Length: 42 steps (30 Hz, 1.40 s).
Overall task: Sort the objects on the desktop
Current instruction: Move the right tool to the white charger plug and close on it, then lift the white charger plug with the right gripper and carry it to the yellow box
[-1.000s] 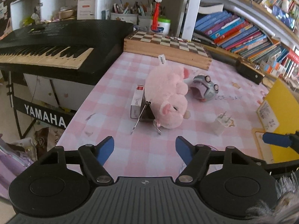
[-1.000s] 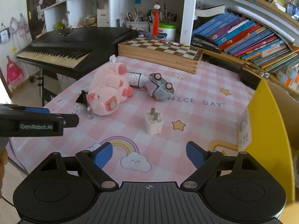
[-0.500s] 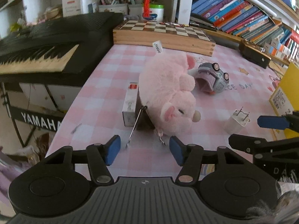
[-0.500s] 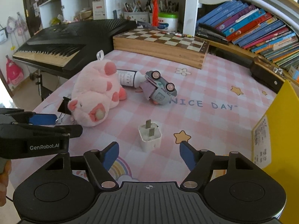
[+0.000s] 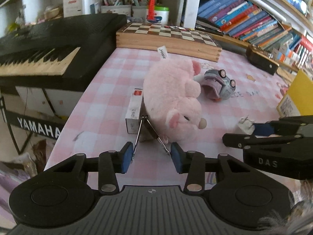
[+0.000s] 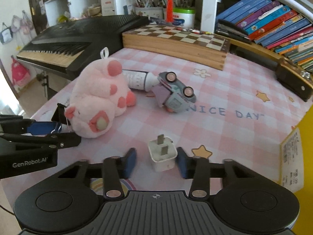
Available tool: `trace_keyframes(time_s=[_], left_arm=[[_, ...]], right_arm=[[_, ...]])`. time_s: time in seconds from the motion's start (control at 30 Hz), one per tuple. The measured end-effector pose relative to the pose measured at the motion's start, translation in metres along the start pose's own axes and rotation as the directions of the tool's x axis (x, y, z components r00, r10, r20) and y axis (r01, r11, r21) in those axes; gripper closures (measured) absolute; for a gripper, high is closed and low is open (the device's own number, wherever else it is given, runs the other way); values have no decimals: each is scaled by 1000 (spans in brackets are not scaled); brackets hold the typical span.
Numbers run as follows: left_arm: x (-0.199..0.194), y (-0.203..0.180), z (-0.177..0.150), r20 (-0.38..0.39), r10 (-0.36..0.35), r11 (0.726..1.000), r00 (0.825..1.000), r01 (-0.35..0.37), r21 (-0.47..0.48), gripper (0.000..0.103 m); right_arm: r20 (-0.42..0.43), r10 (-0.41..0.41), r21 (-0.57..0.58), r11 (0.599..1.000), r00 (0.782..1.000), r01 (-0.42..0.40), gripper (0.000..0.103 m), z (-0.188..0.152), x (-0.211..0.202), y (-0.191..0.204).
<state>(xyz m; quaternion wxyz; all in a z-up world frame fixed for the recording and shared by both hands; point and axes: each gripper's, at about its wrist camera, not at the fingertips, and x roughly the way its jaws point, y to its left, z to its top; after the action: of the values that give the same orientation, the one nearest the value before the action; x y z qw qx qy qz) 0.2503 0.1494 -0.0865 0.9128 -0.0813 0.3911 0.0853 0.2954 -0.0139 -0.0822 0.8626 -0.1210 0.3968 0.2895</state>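
Here the left gripper (image 5: 150,155), half open, is bracketing a black binder clip's (image 5: 145,126) steel handles; the right gripper (image 6: 156,161), parted, is straddling a white charger (image 6: 162,154), prongs pointing toward twelve o'clock.

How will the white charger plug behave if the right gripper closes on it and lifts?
The white charger plug looks rigid and boxy, so it should not deform between the pads of the right gripper. It seems small, likely light. Its smooth plastic sides may slip a little. It stands prongs-up on the tablecloth, so a one-sided push might tip it.
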Motion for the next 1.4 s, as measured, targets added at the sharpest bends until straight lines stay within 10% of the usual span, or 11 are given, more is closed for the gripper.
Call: trace_keyframes(time_s=[0.73, 1.4], left_arm=[[-74, 9, -16, 74, -112, 981, 991, 122, -152, 64], [-155, 8, -28, 187, -249, 958, 950, 270, -98, 64]], right_arm=[[44, 34, 36, 999, 998, -36, 79, -12, -59, 11], [102, 2, 118, 993, 995, -14, 79, -41, -142, 30]])
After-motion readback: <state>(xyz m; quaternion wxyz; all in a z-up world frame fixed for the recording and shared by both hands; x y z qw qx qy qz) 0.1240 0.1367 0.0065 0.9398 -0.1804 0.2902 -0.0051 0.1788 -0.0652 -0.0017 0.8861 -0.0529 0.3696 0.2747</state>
